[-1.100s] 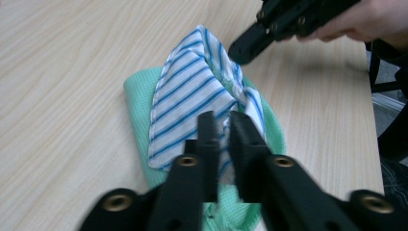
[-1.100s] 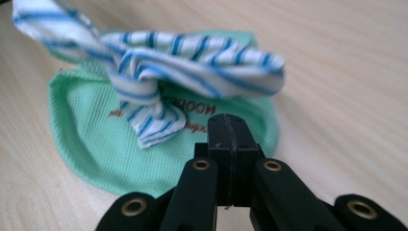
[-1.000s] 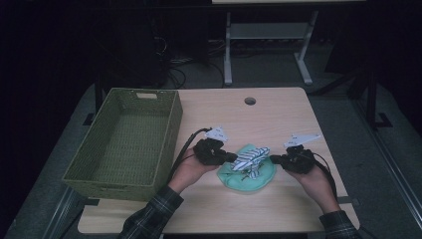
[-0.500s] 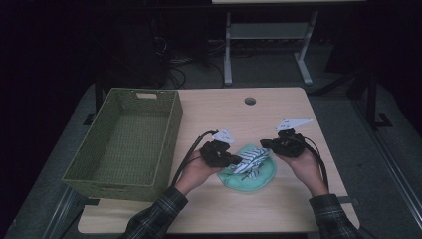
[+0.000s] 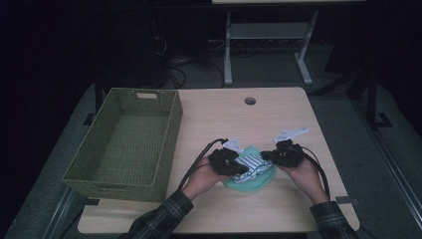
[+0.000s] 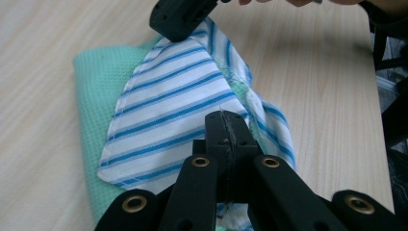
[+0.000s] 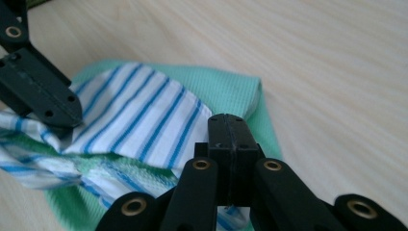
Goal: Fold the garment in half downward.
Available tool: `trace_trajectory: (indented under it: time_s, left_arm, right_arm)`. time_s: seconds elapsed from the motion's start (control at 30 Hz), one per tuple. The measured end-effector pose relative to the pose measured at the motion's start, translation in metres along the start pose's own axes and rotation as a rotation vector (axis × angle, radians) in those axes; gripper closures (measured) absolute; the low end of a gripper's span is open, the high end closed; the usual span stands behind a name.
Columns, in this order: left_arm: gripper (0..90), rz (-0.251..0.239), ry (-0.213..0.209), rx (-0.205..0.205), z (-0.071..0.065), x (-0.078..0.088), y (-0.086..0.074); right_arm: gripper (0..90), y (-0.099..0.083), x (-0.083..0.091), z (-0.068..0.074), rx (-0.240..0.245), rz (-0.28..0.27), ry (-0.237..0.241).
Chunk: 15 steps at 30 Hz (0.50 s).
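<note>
The striped cloth [image 5: 250, 164] lies on a green cloth [image 5: 254, 180] at the near middle of the table [image 5: 278, 114], its long axis running from about 8 to 2 o'clock in the high view. The left gripper [image 5: 238, 168] comes in from 7 o'clock, jaws pressed together and pinching the striped cloth's near edge — plain in the left gripper view [image 6: 226, 126]. The right gripper [image 5: 267, 156] reaches in from 4 o'clock, jaws likewise shut on the cloth's other end [image 7: 230, 132]. The high view is dim; the cloth's folds are hard to make out. A green basket [image 5: 79, 172] sits at 9 o'clock.
</note>
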<state>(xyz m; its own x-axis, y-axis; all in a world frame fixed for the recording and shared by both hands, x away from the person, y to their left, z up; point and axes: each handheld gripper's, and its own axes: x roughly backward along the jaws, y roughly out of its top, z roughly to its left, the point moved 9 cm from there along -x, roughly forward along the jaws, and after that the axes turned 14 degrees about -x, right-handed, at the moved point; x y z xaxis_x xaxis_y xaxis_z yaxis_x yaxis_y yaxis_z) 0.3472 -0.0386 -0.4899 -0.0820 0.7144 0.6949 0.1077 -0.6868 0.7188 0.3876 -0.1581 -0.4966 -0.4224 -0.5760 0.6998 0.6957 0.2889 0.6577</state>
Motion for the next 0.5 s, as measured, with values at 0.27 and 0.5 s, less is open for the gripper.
trace_trajectory:
  time_s: [0.27,0.5]
  left_arm:
    - [89.5,0.044,-0.016,-0.016,-0.008,-0.017,-0.007]
    - [89.5,0.081,-0.024,-0.023,-0.009,-0.027,-0.015]
  right_arm:
    - [90.0,-0.019,0.005,0.000,-0.009,0.021,0.000]
    - [90.0,-0.031,0.001,-0.001,-0.018,0.041,0.019]
